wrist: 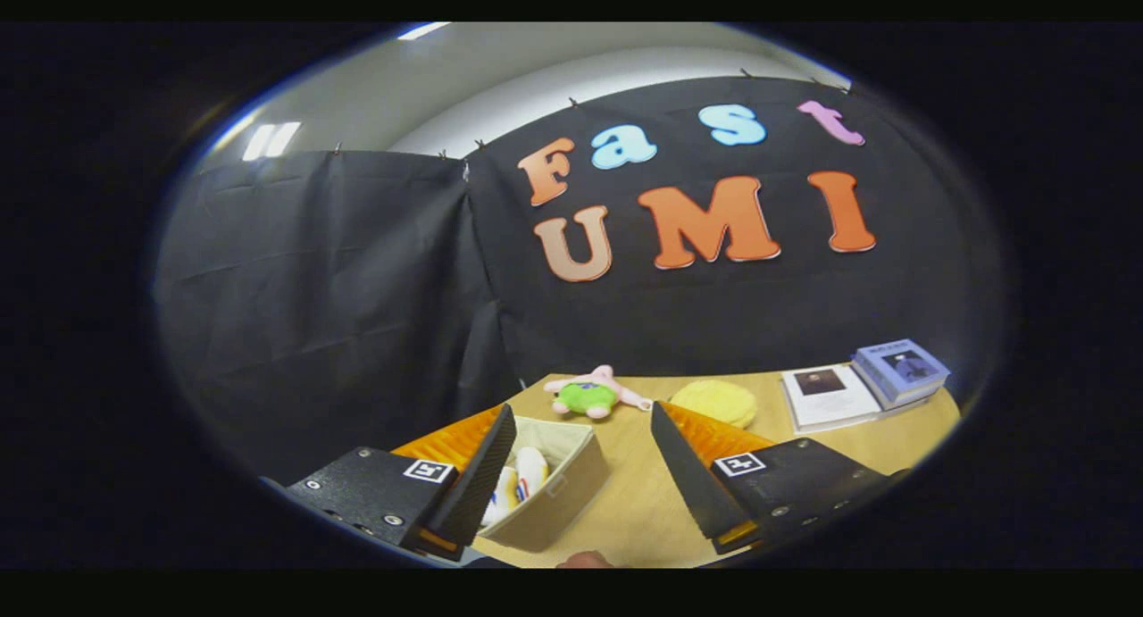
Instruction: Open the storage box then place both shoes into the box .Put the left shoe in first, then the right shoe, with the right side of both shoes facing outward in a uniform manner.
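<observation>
My gripper [582, 421] is held high over the table, fingers spread wide apart with nothing between them. Below, beside the left finger [482, 479], stands a beige fabric storage box [571, 487] with its top open. Inside it lie white shoes with coloured stripes [521, 481], partly hidden behind the left finger; I cannot tell which way they face. The right finger [688, 474] hangs over bare tabletop, apart from the box.
On the wooden table [643, 510] beyond the fingers lie a pink and green plush toy [591, 394], a yellow round cushion [714, 401], and books [862, 385] at the far right. A fingertip of a person [585, 560] peeks in at the near edge. Black cloth walls stand behind.
</observation>
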The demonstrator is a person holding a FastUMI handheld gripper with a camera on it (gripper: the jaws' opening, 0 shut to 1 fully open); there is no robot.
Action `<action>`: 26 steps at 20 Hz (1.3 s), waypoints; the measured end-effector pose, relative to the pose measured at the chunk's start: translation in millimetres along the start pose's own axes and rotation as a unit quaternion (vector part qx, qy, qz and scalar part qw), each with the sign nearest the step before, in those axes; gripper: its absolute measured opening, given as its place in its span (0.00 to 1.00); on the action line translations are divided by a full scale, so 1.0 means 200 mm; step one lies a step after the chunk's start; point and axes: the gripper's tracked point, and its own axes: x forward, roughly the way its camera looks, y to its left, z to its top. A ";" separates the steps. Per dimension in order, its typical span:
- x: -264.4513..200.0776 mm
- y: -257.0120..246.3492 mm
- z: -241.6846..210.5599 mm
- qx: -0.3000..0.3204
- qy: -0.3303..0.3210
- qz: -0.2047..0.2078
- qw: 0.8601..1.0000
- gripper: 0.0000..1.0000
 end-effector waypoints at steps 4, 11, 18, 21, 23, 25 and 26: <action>-0.21 -0.16 0.12 -0.044 -0.059 -0.028 0.997 0.95; -0.59 -0.47 0.28 -0.065 -0.155 -0.132 0.977 0.96; -0.90 -0.72 0.24 -0.098 -0.200 -0.226 0.948 0.96; -0.94 -0.72 0.24 -0.101 -0.206 -0.228 0.946 0.96; -0.95 -0.72 0.22 -0.095 -0.202 -0.226 0.948 0.96; -0.94 -0.73 0.21 -0.091 -0.201 -0.226 0.949 0.96; -0.93 -0.73 0.20 -0.091 -0.202 -0.228 0.948 0.96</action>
